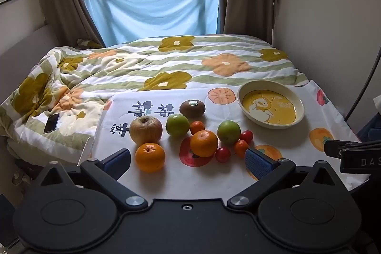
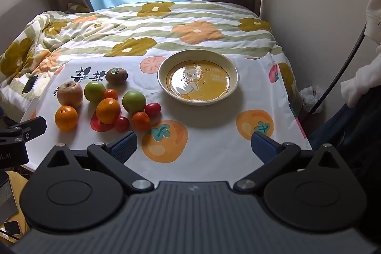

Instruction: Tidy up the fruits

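Fruit lies in a cluster on a white fruit-print cloth: a pale apple, two green apples, a kiwi, two large oranges, small mandarins and red cherry tomatoes. An empty cream bowl with a yellow cartoon bottom stands to the right of them. My left gripper is open just short of the fruit, nothing between its fingers. My right gripper is open over the cloth in front of the bowl, right of the fruit.
The cloth covers a small table at the foot of a bed with a flowered quilt. A phone lies on the quilt at left. A wall and a black cable run along the right; a person's white sleeve shows there.
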### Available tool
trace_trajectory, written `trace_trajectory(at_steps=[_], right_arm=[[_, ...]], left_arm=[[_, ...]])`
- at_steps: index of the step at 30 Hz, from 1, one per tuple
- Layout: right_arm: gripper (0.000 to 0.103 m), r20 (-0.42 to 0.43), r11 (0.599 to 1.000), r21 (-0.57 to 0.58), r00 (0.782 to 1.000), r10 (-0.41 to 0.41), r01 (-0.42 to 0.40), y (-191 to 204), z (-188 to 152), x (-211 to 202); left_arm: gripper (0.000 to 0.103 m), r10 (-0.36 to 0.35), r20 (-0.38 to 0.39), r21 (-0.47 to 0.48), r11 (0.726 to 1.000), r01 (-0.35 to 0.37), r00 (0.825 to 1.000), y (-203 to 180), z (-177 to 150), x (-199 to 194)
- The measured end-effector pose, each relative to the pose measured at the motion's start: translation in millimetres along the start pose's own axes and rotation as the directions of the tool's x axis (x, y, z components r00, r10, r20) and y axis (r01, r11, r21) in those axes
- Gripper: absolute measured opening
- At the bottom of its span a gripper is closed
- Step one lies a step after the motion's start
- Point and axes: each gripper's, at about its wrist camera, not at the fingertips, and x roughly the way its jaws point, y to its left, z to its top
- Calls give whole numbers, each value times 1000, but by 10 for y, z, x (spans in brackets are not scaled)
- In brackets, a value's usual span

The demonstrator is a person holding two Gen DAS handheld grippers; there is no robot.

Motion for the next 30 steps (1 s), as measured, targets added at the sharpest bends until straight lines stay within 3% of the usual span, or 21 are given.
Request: trace_trajectory(at_steps=[30], right_arm=[[103, 0, 1000, -4, 1000, -8, 8, 34, 41, 44]], left_arm=[[103, -8, -1, -34, 999, 8, 1000, 94, 25, 44]])
